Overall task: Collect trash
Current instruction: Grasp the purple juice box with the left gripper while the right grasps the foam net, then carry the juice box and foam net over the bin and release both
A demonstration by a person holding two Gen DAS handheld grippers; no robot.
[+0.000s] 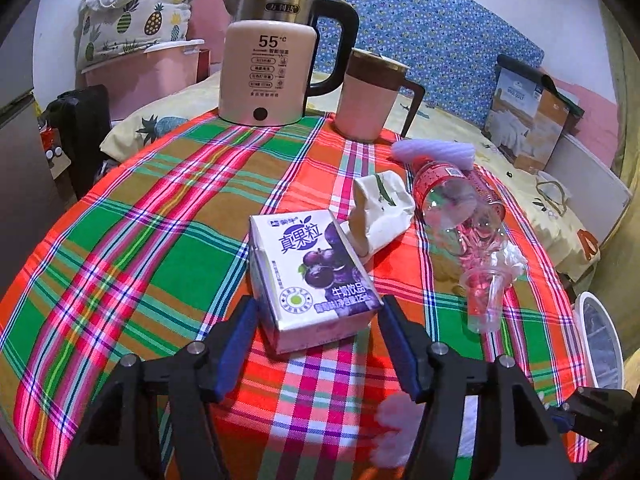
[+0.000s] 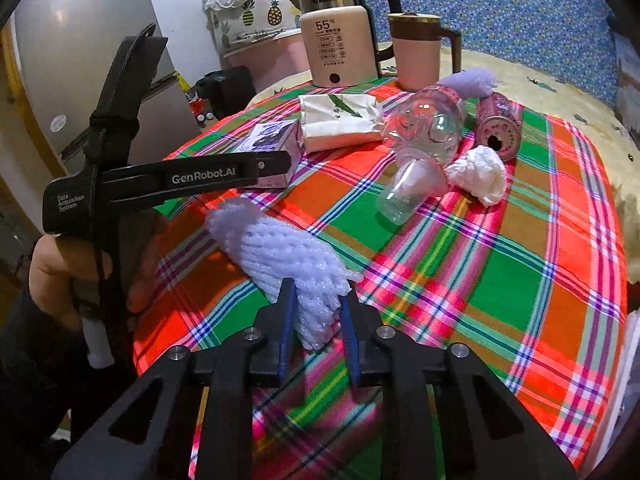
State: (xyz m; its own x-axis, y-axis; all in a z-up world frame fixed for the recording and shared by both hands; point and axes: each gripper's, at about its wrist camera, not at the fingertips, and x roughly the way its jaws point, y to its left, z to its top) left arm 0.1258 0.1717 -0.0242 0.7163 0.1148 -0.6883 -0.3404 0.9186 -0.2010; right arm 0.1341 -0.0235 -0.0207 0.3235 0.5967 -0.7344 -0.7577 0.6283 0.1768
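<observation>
A purple-and-white milk carton lies on the plaid tablecloth. My left gripper stands open around the carton's near end, one blue pad on each side of it. In the right wrist view this gripper reaches in from the left, held by a hand, with the carton at its tip. A pale lilac foam net sleeve lies near the table's front edge. My right gripper is shut on the sleeve's near end.
Farther back lie a white tissue pack, a clear bottle, a plastic cup, crumpled tissue, a pink can and a second foam net. A kettle and a mug stand at the back. A white bin sits beside the table.
</observation>
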